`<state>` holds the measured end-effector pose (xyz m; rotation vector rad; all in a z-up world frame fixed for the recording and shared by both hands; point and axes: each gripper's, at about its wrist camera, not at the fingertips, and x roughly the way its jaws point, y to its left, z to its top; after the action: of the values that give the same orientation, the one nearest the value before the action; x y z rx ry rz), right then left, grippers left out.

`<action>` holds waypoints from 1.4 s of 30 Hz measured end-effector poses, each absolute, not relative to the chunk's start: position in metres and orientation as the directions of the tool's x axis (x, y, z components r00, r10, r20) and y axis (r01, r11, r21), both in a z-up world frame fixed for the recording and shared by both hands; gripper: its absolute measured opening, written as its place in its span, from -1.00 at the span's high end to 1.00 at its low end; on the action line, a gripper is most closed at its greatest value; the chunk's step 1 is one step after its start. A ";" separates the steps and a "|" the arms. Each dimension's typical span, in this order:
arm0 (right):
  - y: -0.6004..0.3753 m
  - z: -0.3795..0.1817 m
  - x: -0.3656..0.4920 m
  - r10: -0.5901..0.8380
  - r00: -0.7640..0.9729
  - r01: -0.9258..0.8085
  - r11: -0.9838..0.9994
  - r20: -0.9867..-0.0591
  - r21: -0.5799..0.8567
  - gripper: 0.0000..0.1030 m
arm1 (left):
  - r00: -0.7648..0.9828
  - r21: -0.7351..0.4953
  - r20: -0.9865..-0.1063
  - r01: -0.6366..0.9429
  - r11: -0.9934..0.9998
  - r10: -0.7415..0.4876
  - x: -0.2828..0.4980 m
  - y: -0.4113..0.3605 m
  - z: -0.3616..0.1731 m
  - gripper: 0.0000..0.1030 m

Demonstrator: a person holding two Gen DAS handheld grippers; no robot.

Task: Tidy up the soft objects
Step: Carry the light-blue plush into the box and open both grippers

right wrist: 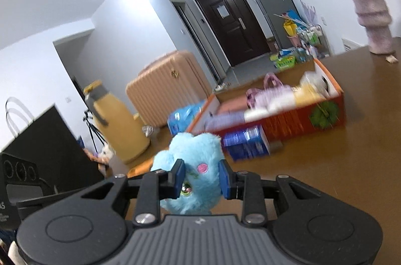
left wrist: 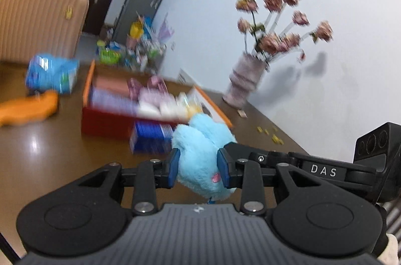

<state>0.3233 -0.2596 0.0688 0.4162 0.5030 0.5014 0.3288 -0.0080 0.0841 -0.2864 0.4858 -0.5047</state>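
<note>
My left gripper (left wrist: 198, 168) and right gripper (right wrist: 201, 178) both narrowed, pads pressing blue plush toy (left wrist: 200, 152) from opposite sides; toy held above brown table (left wrist: 50, 152), near red box (left wrist: 107, 123) holding soft items.

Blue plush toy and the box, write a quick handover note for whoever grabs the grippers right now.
Left gripper: shut on the blue plush toy.
Right gripper: shut on the same toy, from the other side.
The toy hangs over the brown table, short of the orange box.
Done: several soft things already lie in the box.
Left: carry the toy into the box; an orange soft thing probably follows.
</note>
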 end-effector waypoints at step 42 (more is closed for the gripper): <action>-0.260 0.118 0.376 0.328 0.852 -0.279 0.944 -0.408 0.177 -0.06 | 0.874 -0.089 -0.384 0.286 0.954 -0.298 0.344 0.000 0.105 -0.16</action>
<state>0.3757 -0.2595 0.1179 0.1131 0.4493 0.3203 0.3439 0.0004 0.1046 -0.0302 0.4056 -0.3048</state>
